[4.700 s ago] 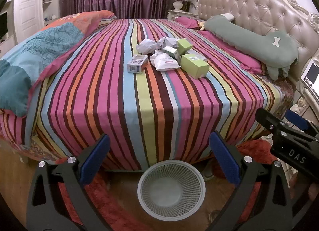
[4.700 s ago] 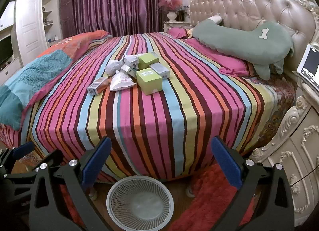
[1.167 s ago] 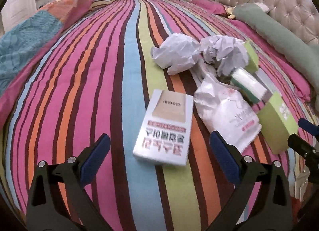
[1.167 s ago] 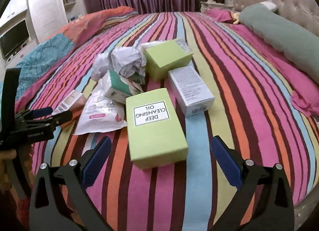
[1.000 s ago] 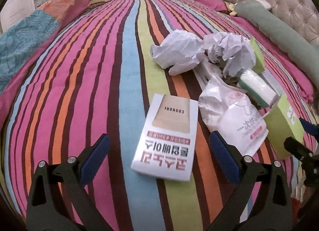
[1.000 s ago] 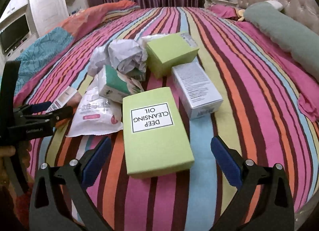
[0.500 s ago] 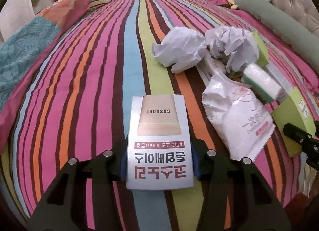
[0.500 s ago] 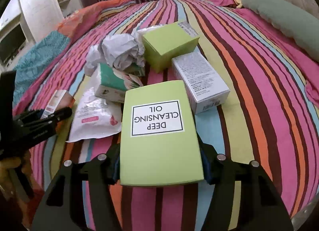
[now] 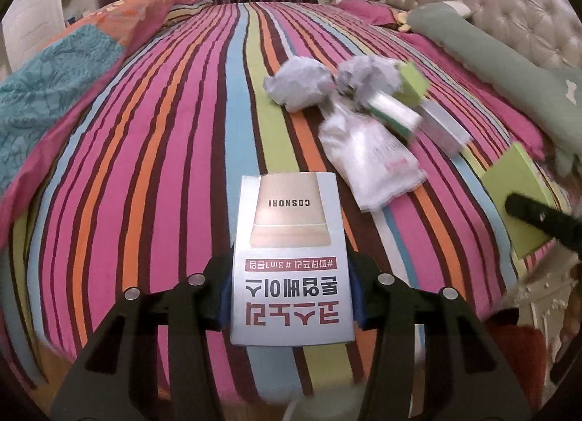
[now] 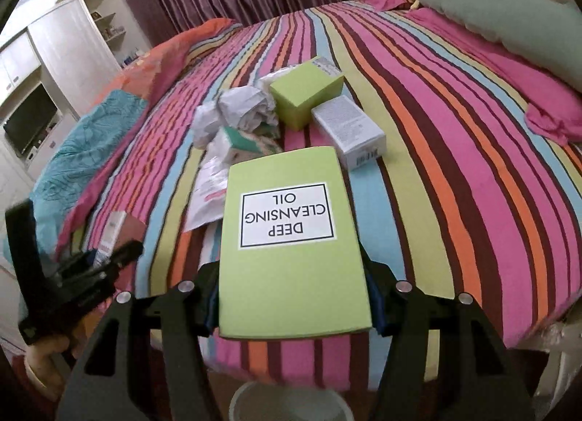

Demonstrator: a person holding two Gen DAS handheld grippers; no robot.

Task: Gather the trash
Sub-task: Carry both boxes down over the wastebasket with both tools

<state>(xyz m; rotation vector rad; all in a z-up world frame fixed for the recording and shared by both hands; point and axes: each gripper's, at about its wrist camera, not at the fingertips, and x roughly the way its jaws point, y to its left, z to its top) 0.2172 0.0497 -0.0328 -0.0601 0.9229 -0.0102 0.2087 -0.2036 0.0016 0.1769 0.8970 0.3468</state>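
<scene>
Trash: two crumpled papers (image 9: 296,84), three green boxes (image 10: 305,92).

Two wrist fisheyes at the bed's (image 9: 152,137) foot, facing the headboard — near, sharing the trash pile (image 10: 254,119).

matt cardboard green box (image 10: 294,250); crumpled paper (image 9: 296,84); striped cloth bedspread (image 9: 163,130).
</scene>
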